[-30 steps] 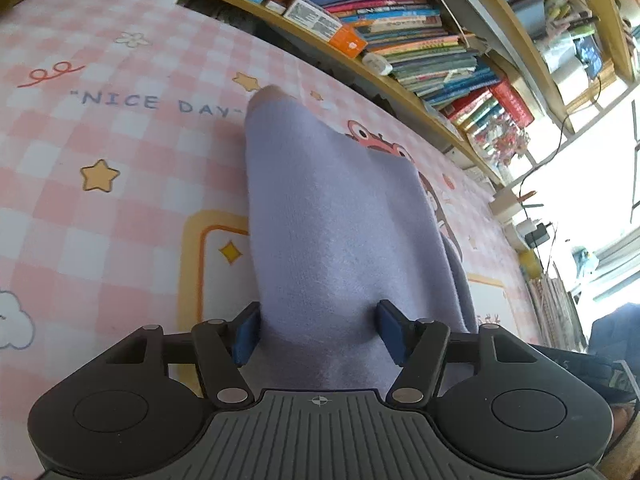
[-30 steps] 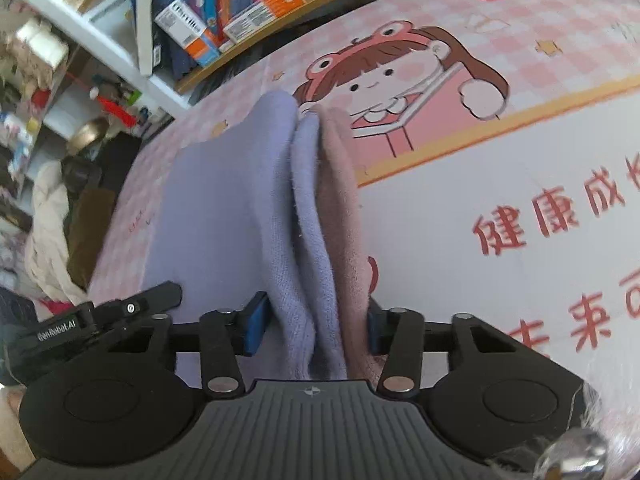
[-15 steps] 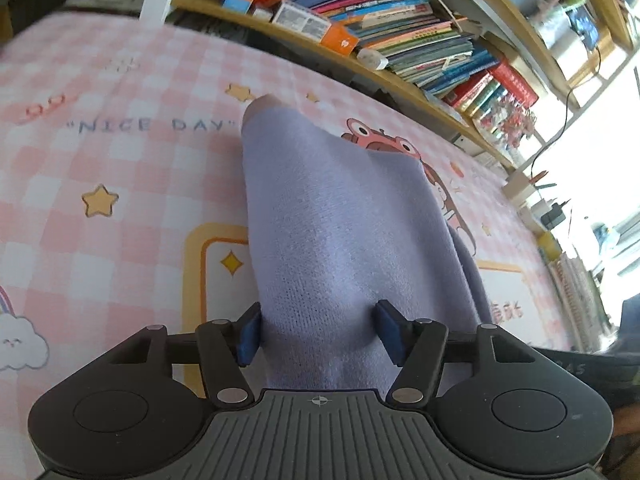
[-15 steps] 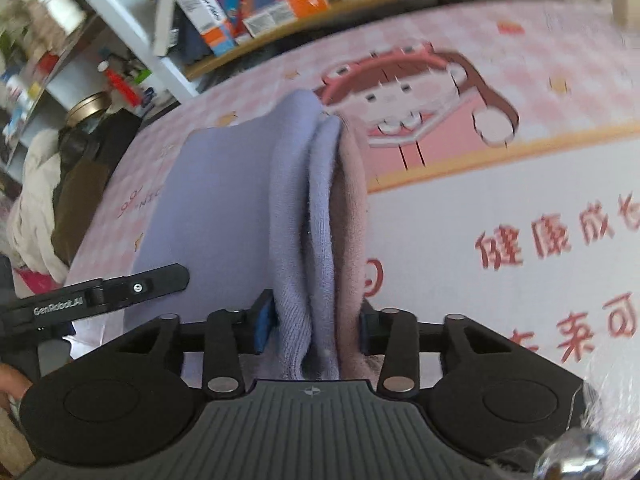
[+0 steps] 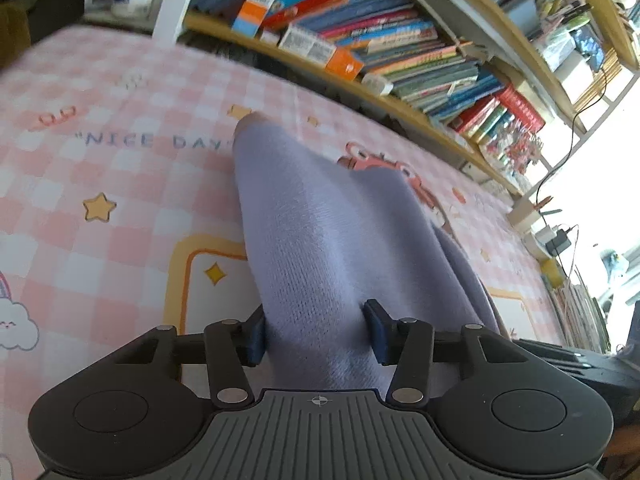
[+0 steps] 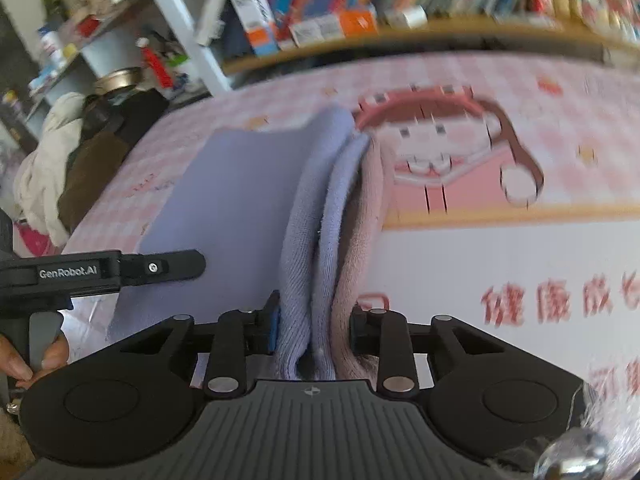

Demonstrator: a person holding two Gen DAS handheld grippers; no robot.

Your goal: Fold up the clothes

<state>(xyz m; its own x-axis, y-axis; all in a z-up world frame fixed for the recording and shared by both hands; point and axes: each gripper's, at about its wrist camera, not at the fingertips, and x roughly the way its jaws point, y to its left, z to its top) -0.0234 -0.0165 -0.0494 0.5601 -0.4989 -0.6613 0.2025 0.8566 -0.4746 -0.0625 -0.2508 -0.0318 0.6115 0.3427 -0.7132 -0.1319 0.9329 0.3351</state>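
Observation:
A lavender knit garment with a pink inner layer lies folded on the pink checkered mat. My left gripper is shut on its near edge, cloth bunched between the blue pads. In the right wrist view the garment shows several stacked layers, lavender and pink. My right gripper is shut on those layers at the near edge. The left gripper's body shows at the left of that view, beside the cloth.
A low wooden bookshelf full of books runs along the mat's far edge. A pile of clothes and a white shelf with jars stand at the far left. Cables and a charger lie at the right.
Both grippers have tilted up with the garment still held; more of the bookshelf now shows in each view. The grip on the cloth has not changed.

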